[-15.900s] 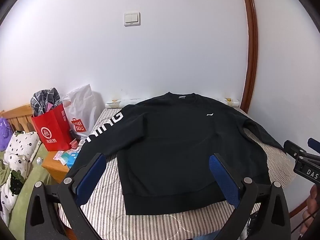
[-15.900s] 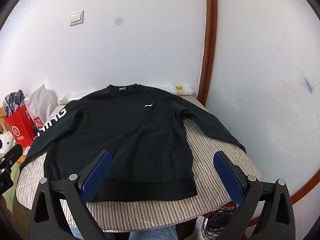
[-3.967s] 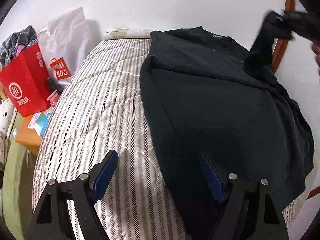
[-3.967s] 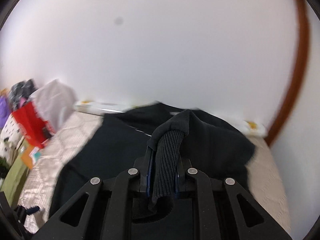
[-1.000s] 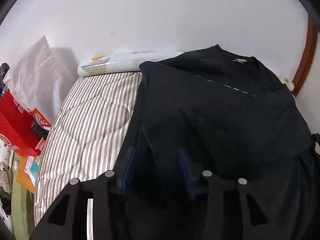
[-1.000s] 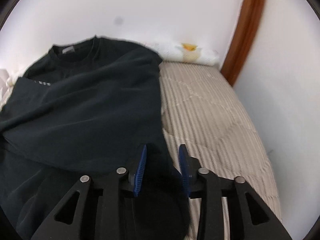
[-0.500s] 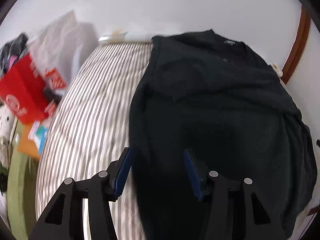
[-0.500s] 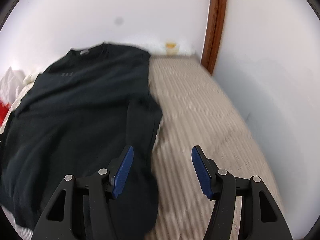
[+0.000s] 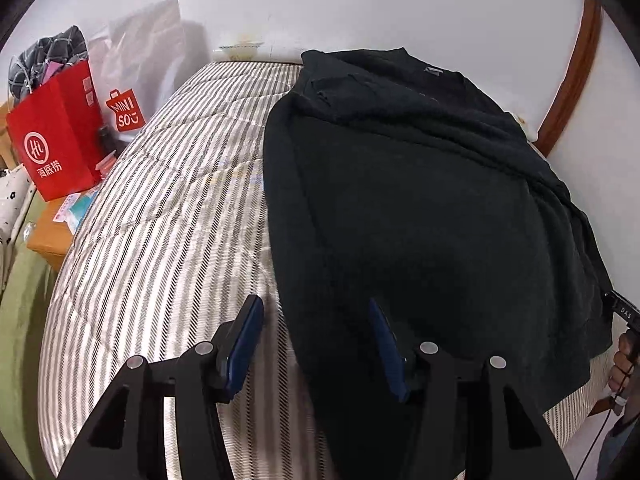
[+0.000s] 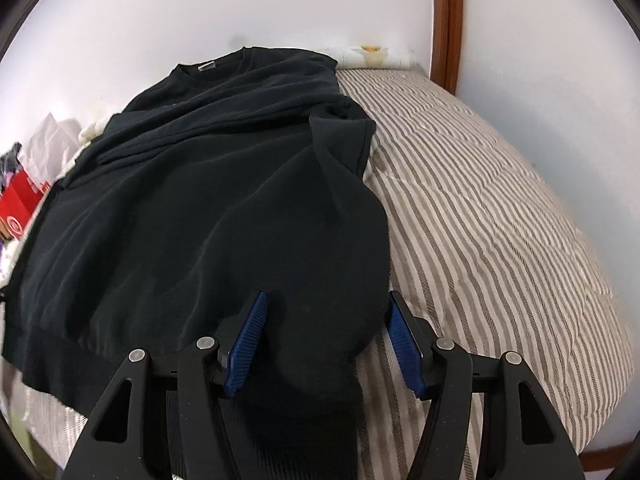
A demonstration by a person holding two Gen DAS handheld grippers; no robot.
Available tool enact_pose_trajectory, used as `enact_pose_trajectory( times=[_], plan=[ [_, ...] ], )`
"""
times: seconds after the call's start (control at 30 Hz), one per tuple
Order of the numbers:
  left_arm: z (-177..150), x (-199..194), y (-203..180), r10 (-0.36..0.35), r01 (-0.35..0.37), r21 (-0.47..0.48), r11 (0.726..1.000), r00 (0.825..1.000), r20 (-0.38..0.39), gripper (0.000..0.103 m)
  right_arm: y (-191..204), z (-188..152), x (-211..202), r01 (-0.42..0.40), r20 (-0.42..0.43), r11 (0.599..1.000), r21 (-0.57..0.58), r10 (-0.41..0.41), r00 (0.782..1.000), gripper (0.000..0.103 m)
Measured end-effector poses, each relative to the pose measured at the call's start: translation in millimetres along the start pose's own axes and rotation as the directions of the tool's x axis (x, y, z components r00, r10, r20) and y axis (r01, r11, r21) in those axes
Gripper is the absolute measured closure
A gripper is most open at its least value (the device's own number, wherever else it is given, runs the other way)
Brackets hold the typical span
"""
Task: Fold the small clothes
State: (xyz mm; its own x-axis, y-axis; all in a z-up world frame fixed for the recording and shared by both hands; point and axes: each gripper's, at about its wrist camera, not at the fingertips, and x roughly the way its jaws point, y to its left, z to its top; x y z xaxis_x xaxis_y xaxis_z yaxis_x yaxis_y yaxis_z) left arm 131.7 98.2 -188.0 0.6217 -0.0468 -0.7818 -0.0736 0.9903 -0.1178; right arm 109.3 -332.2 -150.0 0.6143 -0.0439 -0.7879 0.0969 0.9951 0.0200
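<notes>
A black sweatshirt point(image 9: 420, 200) lies on the striped mattress point(image 9: 160, 220) with its collar at the far end and both sleeves folded in over the body. My left gripper point(image 9: 316, 340) is open near the hem and straddles the sweatshirt's left edge. The right wrist view shows the same sweatshirt point(image 10: 192, 208). My right gripper point(image 10: 326, 340) is open there too, and the bunched right side of the cloth runs between and under its blue pads point(image 10: 246, 344). At the left wrist view's right border, my right gripper point(image 9: 622, 312) shows as a black tip.
A red paper bag point(image 9: 56, 132) and a white shopping bag point(image 9: 132, 80) stand left of the bed above a wooden nightstand point(image 9: 52, 236). A brown door frame point(image 10: 444, 20) rises at the far right corner. Bare striped mattress point(image 10: 500, 200) stretches right of the sweatshirt. A person's hand point(image 9: 624, 360) holds my right gripper.
Both grippers have drawn back from the shoulder end to the hem end of the sweatshirt. Their jaws stand wider than a second ago.
</notes>
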Motion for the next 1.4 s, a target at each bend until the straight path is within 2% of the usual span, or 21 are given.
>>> enact_pose_trajectory(
  times=[0.17, 0.3, 0.6, 0.7, 0.83, 0.97, 1.13, 1.4],
  plan=[
    [0, 5, -10, 0.044, -0.045, 0.030, 0.999, 0.999, 0.029, 0.051, 6, 13, 9, 0.001, -0.014, 1.000, 0.017, -0.001, 1.000, 0.044],
    [1, 7, -12, 0.055, -0.058, 0.061, 0.996, 0.997, 0.052, 0.051, 8, 21, 17, 0.005, -0.018, 1.000, -0.014, -0.005, 1.000, 0.045],
    [3, 9, -4, 0.009, -0.013, 0.055, 0.998, 0.998, 0.059, 0.050, 12, 26, 20, 0.020, -0.007, 0.998, -0.064, -0.021, 1.000, 0.045],
    [2, 9, -5, 0.009, -0.012, 0.059, 0.998, 0.998, 0.059, 0.050, 9, 27, 20, 0.006, -0.015, 0.999, -0.041, -0.007, 1.000, 0.045],
    [0, 8, -5, 0.009, -0.014, 0.065, 0.998, 0.998, 0.062, 0.050, 13, 25, 20, 0.034, 0.011, 0.997, -0.062, -0.033, 0.999, 0.045],
    [-2, 8, -10, 0.032, -0.038, 0.085, 0.996, 0.997, 0.065, 0.050, 11, 24, 21, 0.021, 0.008, 0.999, -0.044, -0.020, 1.000, 0.045],
    [-2, 8, -10, 0.031, -0.037, 0.087, 0.996, 0.997, 0.065, 0.050, 16, 23, 21, 0.050, 0.009, 0.996, -0.068, -0.050, 0.999, 0.045],
    [-3, 9, -11, 0.041, -0.047, 0.097, 0.994, 0.997, 0.063, 0.047, 11, 25, 22, 0.026, 0.001, 0.998, -0.049, -0.026, 1.000, 0.044]
  ],
)
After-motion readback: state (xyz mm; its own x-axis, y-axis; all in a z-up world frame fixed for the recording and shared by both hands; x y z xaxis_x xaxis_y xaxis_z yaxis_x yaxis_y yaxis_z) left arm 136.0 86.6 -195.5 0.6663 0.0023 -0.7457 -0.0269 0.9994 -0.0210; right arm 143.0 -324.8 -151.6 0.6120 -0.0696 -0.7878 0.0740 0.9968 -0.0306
